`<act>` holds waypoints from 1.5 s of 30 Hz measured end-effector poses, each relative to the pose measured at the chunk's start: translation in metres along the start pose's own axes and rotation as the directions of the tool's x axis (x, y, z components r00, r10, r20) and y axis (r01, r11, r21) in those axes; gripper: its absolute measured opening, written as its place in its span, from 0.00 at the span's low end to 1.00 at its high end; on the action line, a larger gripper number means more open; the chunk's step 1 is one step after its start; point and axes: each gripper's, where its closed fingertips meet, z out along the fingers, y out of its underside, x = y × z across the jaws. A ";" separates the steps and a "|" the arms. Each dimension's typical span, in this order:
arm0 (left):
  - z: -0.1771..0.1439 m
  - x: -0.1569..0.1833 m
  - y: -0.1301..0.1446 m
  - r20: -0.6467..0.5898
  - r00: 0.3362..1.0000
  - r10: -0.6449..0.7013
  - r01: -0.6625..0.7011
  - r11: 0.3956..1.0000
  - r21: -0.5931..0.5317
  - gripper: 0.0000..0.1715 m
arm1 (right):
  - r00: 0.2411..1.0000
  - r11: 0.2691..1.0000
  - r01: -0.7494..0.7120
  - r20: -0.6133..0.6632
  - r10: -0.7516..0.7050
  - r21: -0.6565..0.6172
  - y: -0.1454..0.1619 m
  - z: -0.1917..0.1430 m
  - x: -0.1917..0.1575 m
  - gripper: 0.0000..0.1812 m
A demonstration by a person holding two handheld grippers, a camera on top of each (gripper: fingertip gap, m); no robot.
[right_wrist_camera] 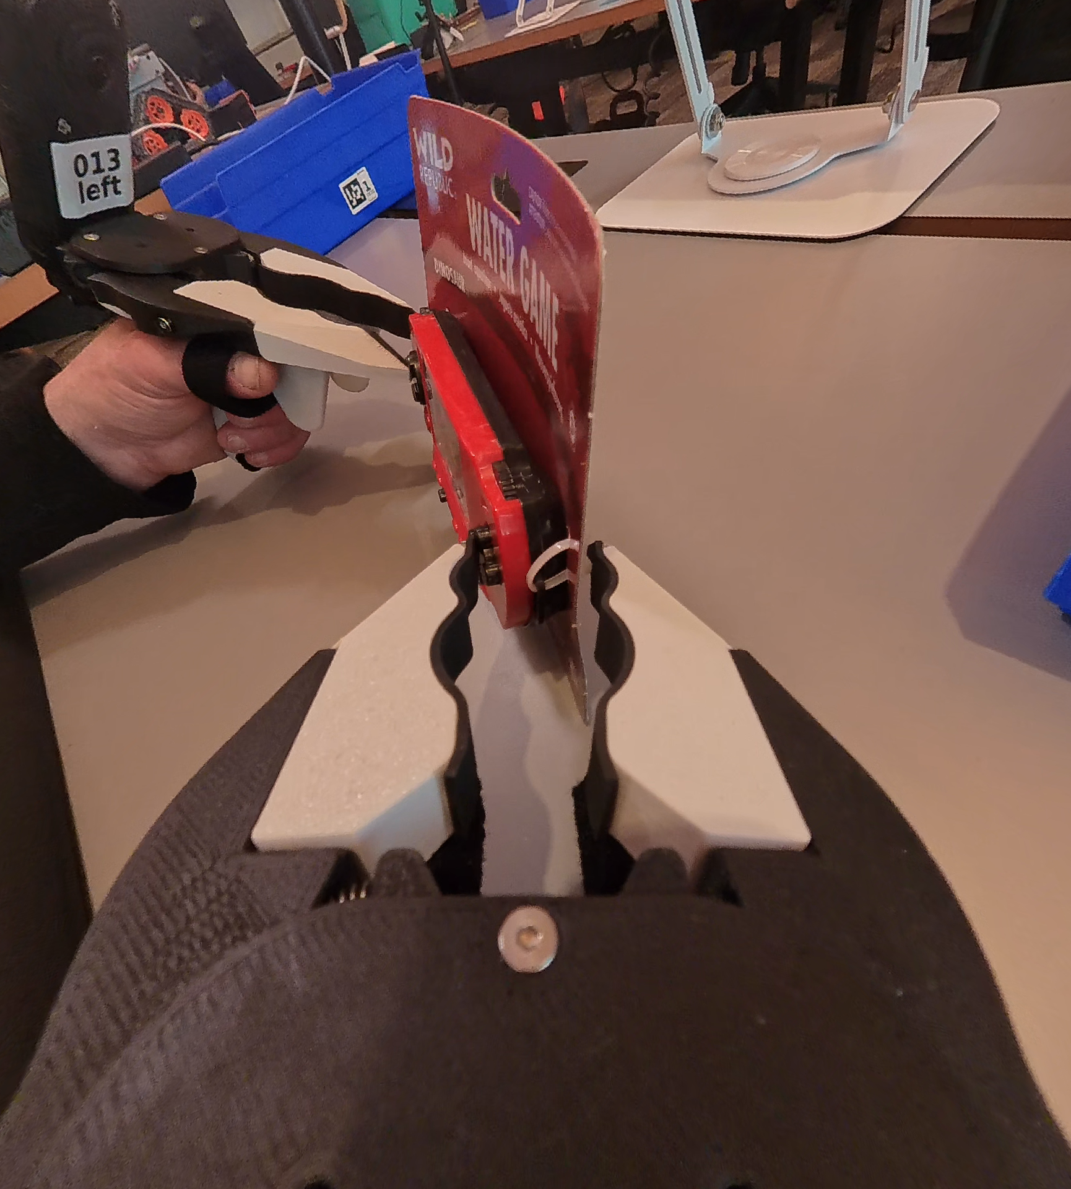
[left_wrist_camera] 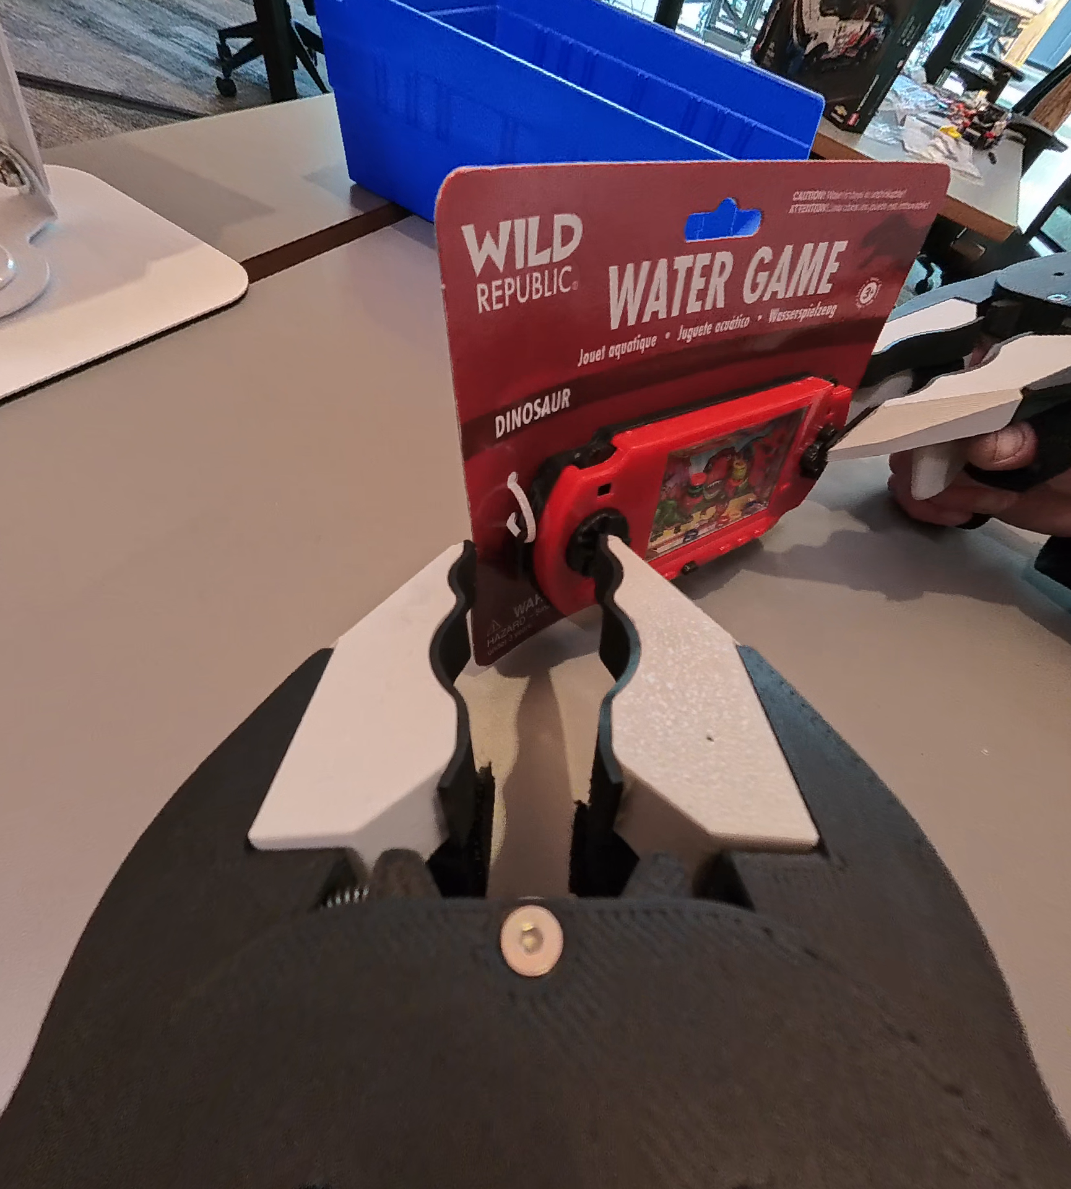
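Red handheld toy (left_wrist_camera: 681, 495) on dark-red card, apparently pinched by left gripper (left_wrist_camera: 536, 553) and right gripper (right_wrist_camera: 530, 566).

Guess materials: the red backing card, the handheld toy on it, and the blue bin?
Backing card: looks like coated cardboard, slight sheen; thin, and it bows in the right wrist view.
Handheld toy: glossy red hard plastic, black end caps, clear window.
Blue bin: likely moulded plastic, uniform colour, ribbed walls, semi-gloss.

Red handheld toy game (left_wrist_camera: 687, 489) zip-tied to dark-red card (left_wrist_camera: 681, 302) — upright, above grey table (left_wrist_camera: 198, 515)
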 end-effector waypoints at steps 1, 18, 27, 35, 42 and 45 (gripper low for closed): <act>0.000 0.000 0.000 -0.002 1.000 -0.006 0.006 1.000 0.003 0.20 | 1.000 1.000 0.001 -0.002 -0.001 0.000 0.000 0.000 0.000 0.18; -0.003 0.002 0.002 -0.015 1.000 0.016 -0.016 1.000 0.005 0.22 | 1.000 1.000 -0.018 0.003 0.018 0.004 0.000 0.000 0.001 0.19; -0.002 0.002 0.002 -0.017 1.000 0.009 -0.009 1.000 0.006 0.23 | 1.000 1.000 -0.021 0.008 0.021 0.004 0.000 0.000 0.001 0.19; -0.003 0.003 0.002 -0.023 1.000 0.007 -0.007 1.000 0.004 0.23 | 1.000 1.000 -0.022 0.007 0.022 0.000 0.000 0.000 0.001 0.18; -0.008 0.005 0.001 -0.019 1.000 0.012 -0.012 1.000 0.007 0.22 | 0.999 0.999 -0.021 0.030 0.022 -0.027 0.001 0.000 -0.005 0.16; -0.023 0.011 0.001 -0.011 1.000 0.024 -0.025 1.000 -0.004 0.22 | 0.998 1.000 -0.025 0.058 0.026 -0.014 -0.004 -0.003 -0.018 0.16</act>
